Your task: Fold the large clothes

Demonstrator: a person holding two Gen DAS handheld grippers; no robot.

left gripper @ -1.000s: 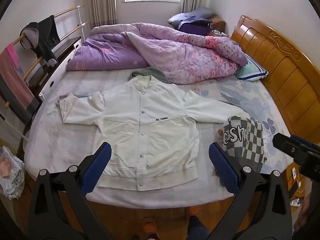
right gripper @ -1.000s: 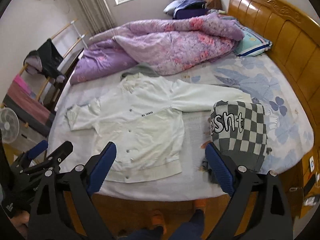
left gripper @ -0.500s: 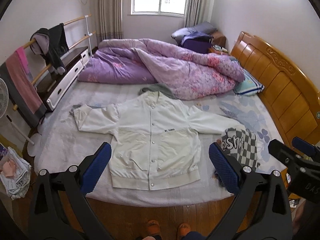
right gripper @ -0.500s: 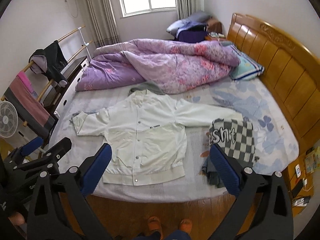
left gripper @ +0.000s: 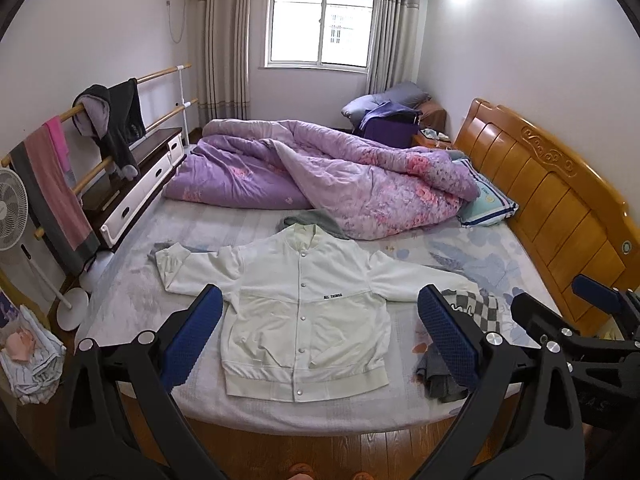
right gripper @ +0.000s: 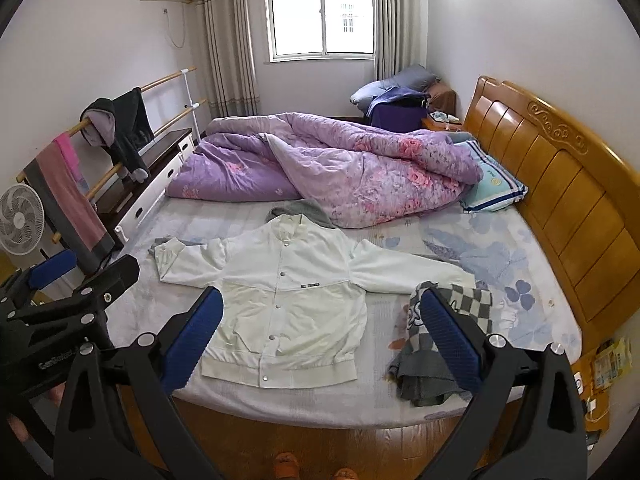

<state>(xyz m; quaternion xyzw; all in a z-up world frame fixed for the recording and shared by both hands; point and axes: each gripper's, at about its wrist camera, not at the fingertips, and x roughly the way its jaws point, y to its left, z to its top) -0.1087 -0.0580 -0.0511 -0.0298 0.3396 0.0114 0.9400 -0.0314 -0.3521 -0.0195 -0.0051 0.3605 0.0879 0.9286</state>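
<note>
Bedroom setup: white jacket lies spread flat, buttoned, sleeves out, on the bed. Left gripper and right gripper both hang wide open, holding nothing. Looks like folding hasn't started; next up is probably grabbing a sleeve.

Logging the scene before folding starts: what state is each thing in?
Jacket: spread flat, buttoned, sleeves out, unfolded.
Checkered garment: crumpled, on jacket's sleeve end.
Quilt: bunched up.
Left gripper: open, empty.
Right gripper: open, empty.
Window curtains: drawn aside.
</note>
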